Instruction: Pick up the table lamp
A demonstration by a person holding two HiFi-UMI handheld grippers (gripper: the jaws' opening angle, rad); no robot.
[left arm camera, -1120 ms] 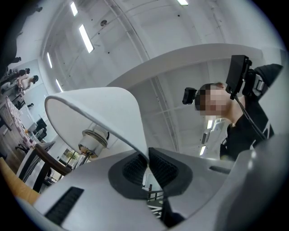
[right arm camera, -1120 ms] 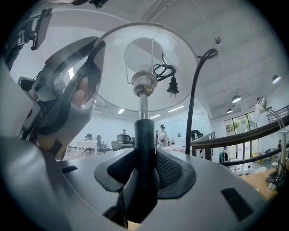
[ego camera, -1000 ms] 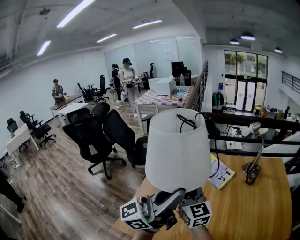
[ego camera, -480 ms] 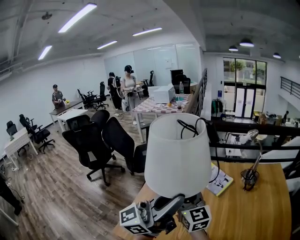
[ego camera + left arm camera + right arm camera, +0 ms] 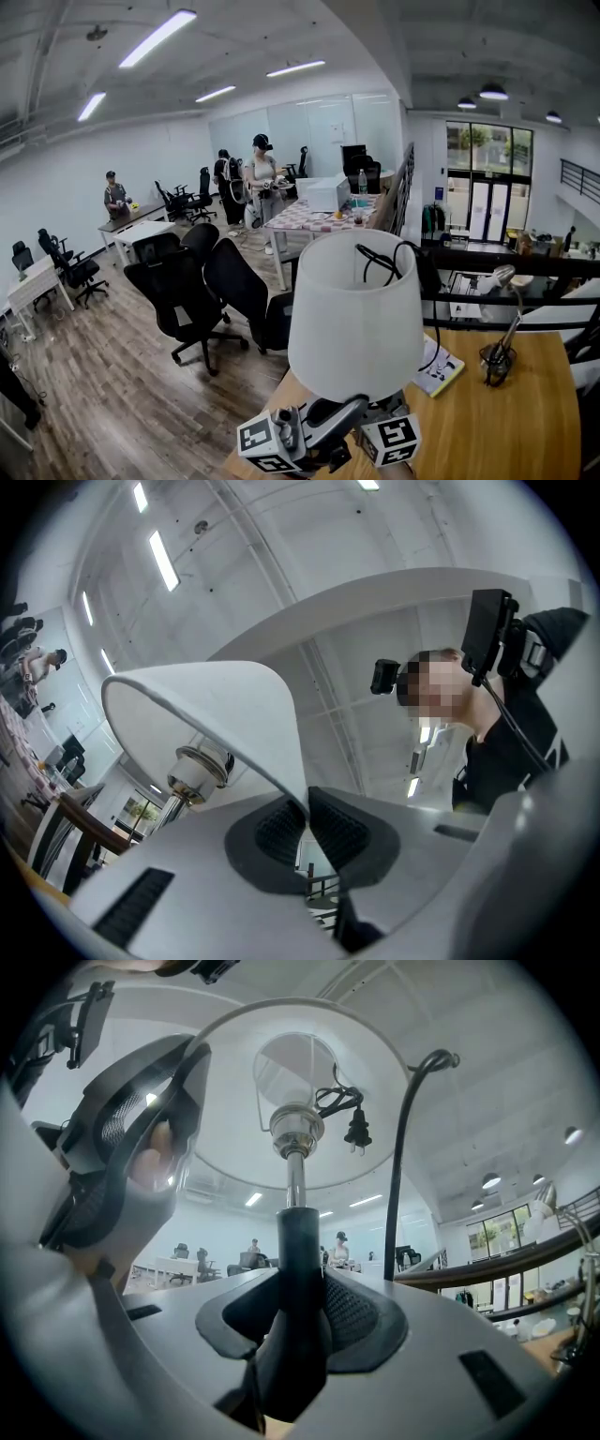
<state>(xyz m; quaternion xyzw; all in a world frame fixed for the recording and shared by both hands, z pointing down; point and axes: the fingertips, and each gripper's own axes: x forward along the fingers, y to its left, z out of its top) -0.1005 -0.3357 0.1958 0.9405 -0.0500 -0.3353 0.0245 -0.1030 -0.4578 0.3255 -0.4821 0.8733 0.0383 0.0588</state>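
Holding the table lamp (image 5: 354, 309) over the near left corner of the table (image 5: 506, 412), I judge it lifted, though its base is hidden; steadiness matters now. My right gripper (image 5: 302, 1309) seems to carry the weight, its fingers (image 5: 356, 1314) clamped on the dark stem (image 5: 300, 1241). My left gripper (image 5: 307, 819) only steadies, its fingers (image 5: 342, 832) pinched shut on the lower rim of the shade (image 5: 216, 714). I should keep that pinch light so the shade does not crease, keep the stem upright, and mind the loose cord (image 5: 380, 258) draped over the top. Against a second ago, the lamp sits slightly lower in my head view with the same grip, and the person in white (image 5: 263, 173) across the room stands a little further right.
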